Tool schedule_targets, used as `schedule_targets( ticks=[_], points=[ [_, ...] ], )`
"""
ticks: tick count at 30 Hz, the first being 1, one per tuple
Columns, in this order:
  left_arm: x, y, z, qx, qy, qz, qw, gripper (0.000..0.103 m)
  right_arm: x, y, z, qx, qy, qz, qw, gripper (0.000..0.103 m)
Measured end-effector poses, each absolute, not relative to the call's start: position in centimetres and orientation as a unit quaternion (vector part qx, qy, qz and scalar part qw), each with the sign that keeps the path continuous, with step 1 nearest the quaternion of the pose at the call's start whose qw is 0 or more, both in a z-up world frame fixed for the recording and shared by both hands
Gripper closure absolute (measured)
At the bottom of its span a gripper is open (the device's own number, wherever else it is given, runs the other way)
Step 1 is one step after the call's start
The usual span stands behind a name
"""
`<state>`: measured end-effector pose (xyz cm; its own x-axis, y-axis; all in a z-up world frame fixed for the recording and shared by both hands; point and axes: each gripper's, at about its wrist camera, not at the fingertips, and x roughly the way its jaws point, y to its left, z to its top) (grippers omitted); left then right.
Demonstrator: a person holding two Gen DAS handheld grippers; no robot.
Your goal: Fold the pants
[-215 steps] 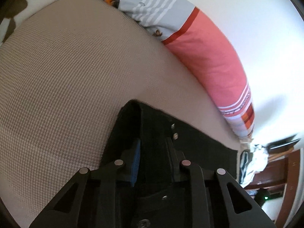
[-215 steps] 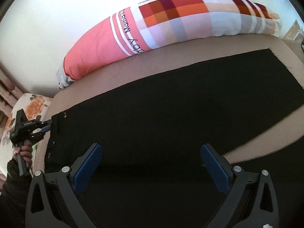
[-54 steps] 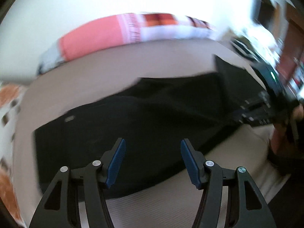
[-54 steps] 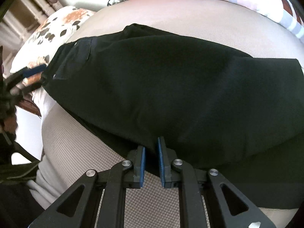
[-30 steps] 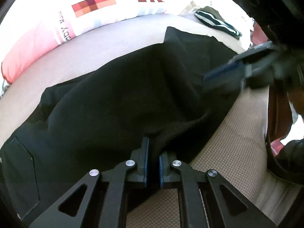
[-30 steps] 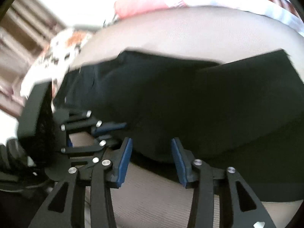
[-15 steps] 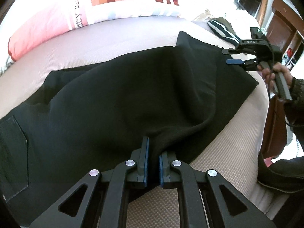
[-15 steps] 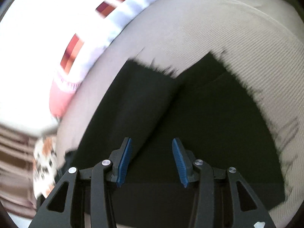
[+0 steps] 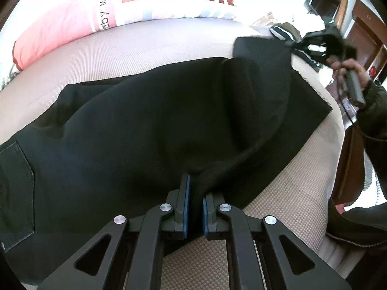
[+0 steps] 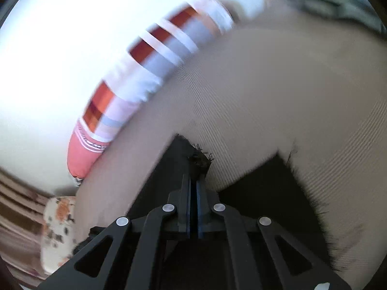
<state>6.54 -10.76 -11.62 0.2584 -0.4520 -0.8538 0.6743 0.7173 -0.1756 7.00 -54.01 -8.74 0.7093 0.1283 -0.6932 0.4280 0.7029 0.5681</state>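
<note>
Black pants (image 9: 145,120) lie spread over the beige bed mat (image 9: 145,46), back pocket at the left. My left gripper (image 9: 194,181) is shut on a bunched fold at the near edge of the pants. Far right in the left wrist view, a hand (image 9: 348,65) holds my right gripper (image 9: 293,46) at the lifted leg end. In the right wrist view, the jaws of my right gripper (image 10: 194,178) are closing, and they pinch the frayed hem corner (image 10: 199,159). The other leg's hem (image 10: 278,183) lies flat to its right.
A long pink and checked bolster pillow (image 9: 72,24) runs along the wall. A striped garment (image 9: 285,32) lies at the bed's far right corner. Wooden furniture (image 9: 362,31) stands beyond the bed's right edge. A floral pillow (image 10: 58,229) lies at the far left end.
My right gripper swung out to the leg end, closed on the hem corner and lifted it. The left gripper kept its hold on the fold in place.
</note>
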Motion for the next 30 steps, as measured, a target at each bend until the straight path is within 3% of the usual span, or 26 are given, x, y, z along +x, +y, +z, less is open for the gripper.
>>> schedule_targets(
  ticks=[6,14,24,26,28,30],
  points=[
    [6.4,-11.4,-11.4,0.126,0.478,-0.368,0.787,0.094,0.6,-52.1,-3.7,0.279,0.375,-0.177,0.866,0.100],
    [5.6,-12.3,-12.2,0.174,0.466,-0.383,0.779,0.093,-7.0,-52.6,-12.4,0.326,0.441,-0.261,0.794,0.101],
    [5.5,-12.2,-12.2,0.184,0.460,-0.391,0.776,0.093,-9.0,-53.2,-12.7,0.327,0.439,-0.277,0.790,0.103],
    [5.5,-12.3,-12.1,0.186,0.465,-0.390,0.772,0.090,-9.0,-53.1,-13.3,0.325,0.451,-0.278,0.783,0.102],
    [5.6,-12.2,-11.8,0.173,0.479,-0.396,0.764,0.076,-9.3,-53.3,-13.3,0.334,0.448,-0.275,0.783,0.097],
    [5.4,-12.0,-11.1,0.154,0.493,-0.411,0.751,0.068,-9.5,-53.7,-12.9,0.339,0.447,-0.280,0.779,0.096]
  ],
)
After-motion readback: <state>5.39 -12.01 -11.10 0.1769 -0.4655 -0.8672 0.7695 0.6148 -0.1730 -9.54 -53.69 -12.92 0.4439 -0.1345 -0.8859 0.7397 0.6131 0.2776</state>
